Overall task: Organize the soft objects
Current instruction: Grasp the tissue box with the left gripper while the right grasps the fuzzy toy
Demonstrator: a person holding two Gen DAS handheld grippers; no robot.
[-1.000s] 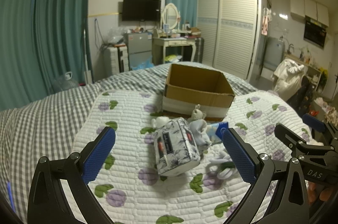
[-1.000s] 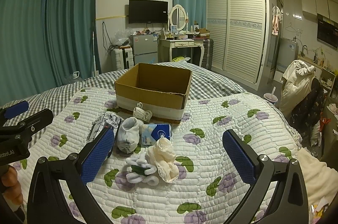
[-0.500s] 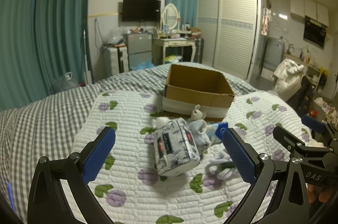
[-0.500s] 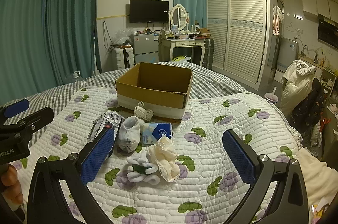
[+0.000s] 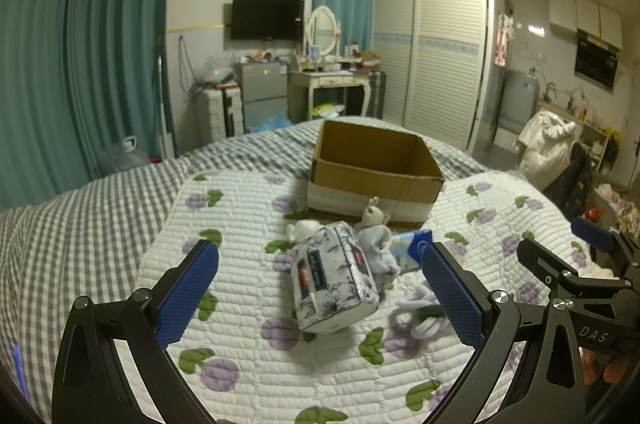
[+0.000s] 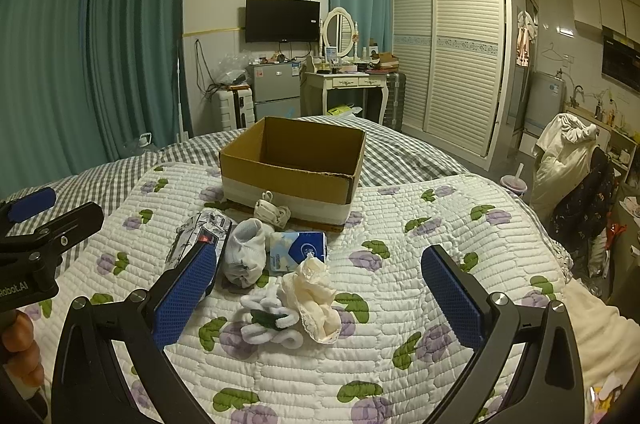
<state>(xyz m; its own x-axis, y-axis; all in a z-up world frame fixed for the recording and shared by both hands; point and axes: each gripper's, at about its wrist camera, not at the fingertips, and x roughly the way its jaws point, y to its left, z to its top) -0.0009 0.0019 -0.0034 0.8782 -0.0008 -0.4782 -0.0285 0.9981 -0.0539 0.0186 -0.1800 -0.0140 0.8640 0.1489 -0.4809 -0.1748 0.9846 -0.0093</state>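
Note:
An open cardboard box stands on the quilted bed. In front of it lie a patterned tissue pack, a pale sock, a blue tissue packet, a small plush bunny, a cream lace piece and a white fuzzy loop item. My left gripper is open and empty, just short of the tissue pack. My right gripper is open and empty, around the lace piece's near side.
The floral quilt lies over a grey checked sheet. Teal curtains, a fridge, a vanity table and a wardrobe stand beyond the bed. Clothes hang on a chair at the right.
Both grippers have crept slightly forward toward the pile. Nothing was taken hold of and the objects have not moved.

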